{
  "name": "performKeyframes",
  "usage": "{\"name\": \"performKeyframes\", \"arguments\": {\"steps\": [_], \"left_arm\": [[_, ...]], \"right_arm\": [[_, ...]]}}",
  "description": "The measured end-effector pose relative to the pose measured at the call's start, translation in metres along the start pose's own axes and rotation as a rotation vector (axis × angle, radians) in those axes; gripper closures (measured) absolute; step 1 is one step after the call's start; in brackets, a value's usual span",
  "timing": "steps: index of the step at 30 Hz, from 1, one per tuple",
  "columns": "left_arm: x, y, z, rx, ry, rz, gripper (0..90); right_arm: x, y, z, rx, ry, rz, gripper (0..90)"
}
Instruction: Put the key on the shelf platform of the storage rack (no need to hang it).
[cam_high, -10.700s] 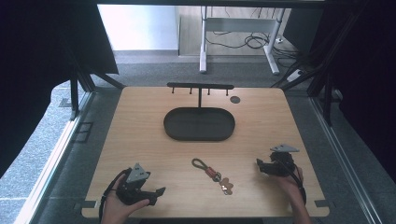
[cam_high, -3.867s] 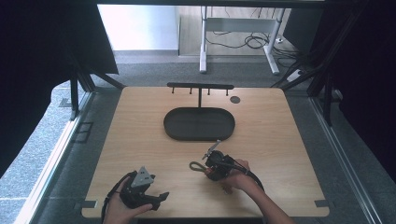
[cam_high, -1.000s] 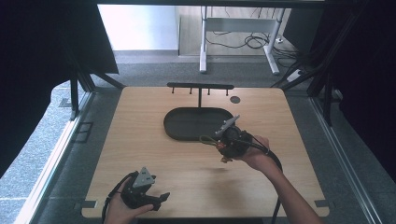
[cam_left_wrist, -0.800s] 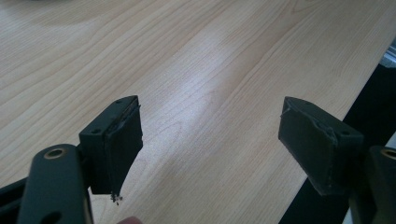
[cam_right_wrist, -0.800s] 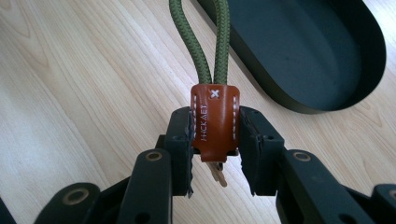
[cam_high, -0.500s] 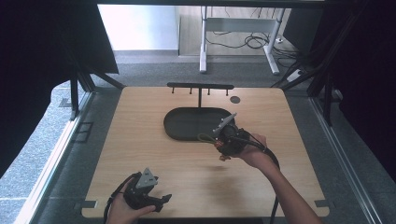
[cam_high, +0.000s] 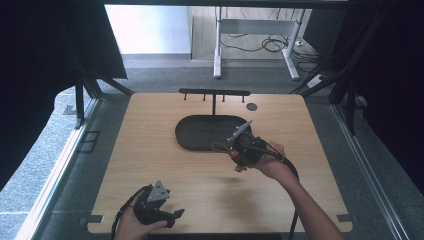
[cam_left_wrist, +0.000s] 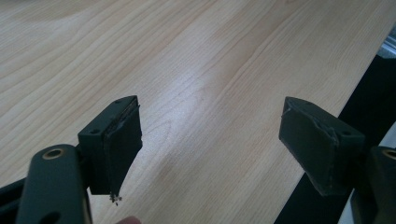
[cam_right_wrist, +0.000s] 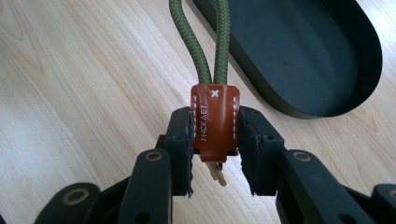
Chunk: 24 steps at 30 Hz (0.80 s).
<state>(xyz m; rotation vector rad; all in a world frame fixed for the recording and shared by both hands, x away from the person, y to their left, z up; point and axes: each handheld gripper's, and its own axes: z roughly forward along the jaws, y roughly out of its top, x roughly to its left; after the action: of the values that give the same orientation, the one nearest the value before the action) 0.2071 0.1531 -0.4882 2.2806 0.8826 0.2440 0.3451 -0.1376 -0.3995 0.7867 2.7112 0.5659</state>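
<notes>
Item: keyring (cam_right_wrist: 214, 119), a green cord loop (cam_right_wrist: 209, 37) joined by a brown leather tab with white stitching; a key hangs below the tab.

Location: off the table (cam_high: 150, 150), carried in the air by the right hand-held gripper (cam_high: 239, 150) at the near right edge of the dark oval tray (cam_high: 195, 135). In the high view the cord loop reaches toward the tray rim, and the key dangles under the gripper above bare wood. In the right gripper view the tray (cam_right_wrist: 303, 51) lies just ahead and to the right of the cord.

Right hand-held gripper (cam_right_wrist: 215, 140): jaws pressed in on both sides of the leather tab, holding it firmly; cord points away from the jaws, key end hangs beneath them.

Left hand-held gripper (cam_high: 167, 214): resting at the near left part of the table, well apart from the tray. Seen from its own camera (cam_left_wrist: 210, 149), the jaws stand wide apart with nothing between them, only bare wood beyond.

Other fixture: a black rack with short pegs (cam_high: 214, 93) stands behind the tray, with nothing hanging on it.

Progress, as judged: pick-up is done and the carry has reached the tray's edge. Still to do: bring the keyring to its resting place, either the tray or a peg (which one cannot be told), then release it and draw the gripper clear.
</notes>
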Motion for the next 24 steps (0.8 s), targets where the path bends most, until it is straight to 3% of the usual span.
{"name": "performKeyframes", "arguments": {"steps": [10,24], "left_arm": [[-0.0038,0.0006,0.0069,0.042,-0.023,0.029,21.0],[-0.0073,0.0018,0.0101,0.050,-0.029,0.039,20.9]], "right_arm": [[-0.0001,0.0003,0.0002,0.004,-0.003,-0.006,67.0],[0.0018,-0.0007,0.0027,0.006,-0.004,-0.018,67.0]]}}
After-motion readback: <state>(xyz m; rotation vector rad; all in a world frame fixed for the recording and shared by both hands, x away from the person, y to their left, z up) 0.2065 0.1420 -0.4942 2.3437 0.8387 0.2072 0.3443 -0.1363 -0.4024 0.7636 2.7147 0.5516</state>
